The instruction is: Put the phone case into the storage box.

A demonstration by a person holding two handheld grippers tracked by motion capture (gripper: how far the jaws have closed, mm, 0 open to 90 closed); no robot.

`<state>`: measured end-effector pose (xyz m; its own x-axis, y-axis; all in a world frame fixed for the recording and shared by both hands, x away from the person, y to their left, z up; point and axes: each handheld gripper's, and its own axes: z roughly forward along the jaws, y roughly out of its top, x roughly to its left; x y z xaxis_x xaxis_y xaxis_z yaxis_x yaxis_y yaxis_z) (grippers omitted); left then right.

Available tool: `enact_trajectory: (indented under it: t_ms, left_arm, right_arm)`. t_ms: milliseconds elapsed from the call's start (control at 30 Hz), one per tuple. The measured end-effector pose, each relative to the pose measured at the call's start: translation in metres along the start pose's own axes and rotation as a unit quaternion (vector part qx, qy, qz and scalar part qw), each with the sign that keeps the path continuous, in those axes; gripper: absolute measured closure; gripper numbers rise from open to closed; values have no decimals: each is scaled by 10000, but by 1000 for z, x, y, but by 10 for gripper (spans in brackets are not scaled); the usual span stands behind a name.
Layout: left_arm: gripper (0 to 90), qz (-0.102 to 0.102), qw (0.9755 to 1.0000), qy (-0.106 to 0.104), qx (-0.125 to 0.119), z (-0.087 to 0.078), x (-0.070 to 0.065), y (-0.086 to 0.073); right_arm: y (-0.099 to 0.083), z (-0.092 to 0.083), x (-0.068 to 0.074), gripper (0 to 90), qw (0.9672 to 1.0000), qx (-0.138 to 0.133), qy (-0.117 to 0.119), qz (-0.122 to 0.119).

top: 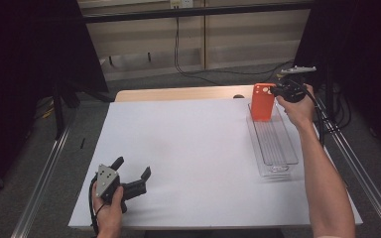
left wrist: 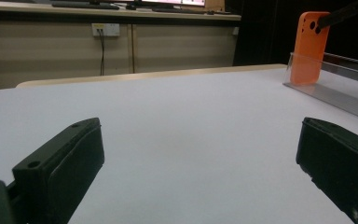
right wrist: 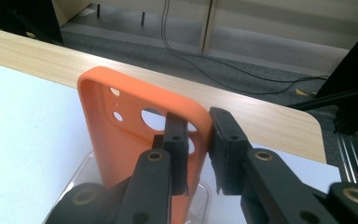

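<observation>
- Where the high view looks down on the white table [top: 193, 163], the right gripper [top: 277, 91] holds an orange phone case [top: 262, 101] upright at the far end of a clear plastic tray [top: 278, 153], near the table's far right corner.
- While that view gives the case as a small orange slab, the right gripper view shows its inner side, the raised rim and the camera cut-outs near the top of the phone case [right wrist: 121, 135].
- Seen from that same view, the right gripper [right wrist: 198, 149] has its jaws clamped on the case's upper edge, one inside the shell, one outside.
- From the left gripper view, the phone case [left wrist: 309, 49] stands in the tray [left wrist: 335, 93] far off at the right, its lower end inside the tray wall.
- Standing on end, the case has its long axis vertical, cut-outs uppermost.
- Resting low on the near left of the table, the left gripper [top: 133, 167] has its jaws spread wide with bare table between them.
</observation>
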<state>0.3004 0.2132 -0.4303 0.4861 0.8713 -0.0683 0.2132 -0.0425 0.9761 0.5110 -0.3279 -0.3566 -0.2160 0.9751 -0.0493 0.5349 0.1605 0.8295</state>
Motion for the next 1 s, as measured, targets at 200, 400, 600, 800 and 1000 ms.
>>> enact_trajectory:
  t_ms: [200,400,600,800,1000]
  left_arm:
    - [8,45,10000,19,37,0,0,0]
    - [8,21,10000,36,26,0,1,0]
    - [8,15,10000,40,14,0,1,0]
    - [8,28,10000,71,-28,-1,1,0]
    - [7,13,10000,69,0,-1,2,0]
  right_arm:
    - [0,0,0,762,10000,2,-12,26]
    - [0,0,1,747,10000,1,-22,-8]
    - [0,0,1,734,10000,0,-18,-23]
    - [-1,0,0,721,10000,12,-26,17]
    - [-1,0,-1,694,10000,22,-50,38]
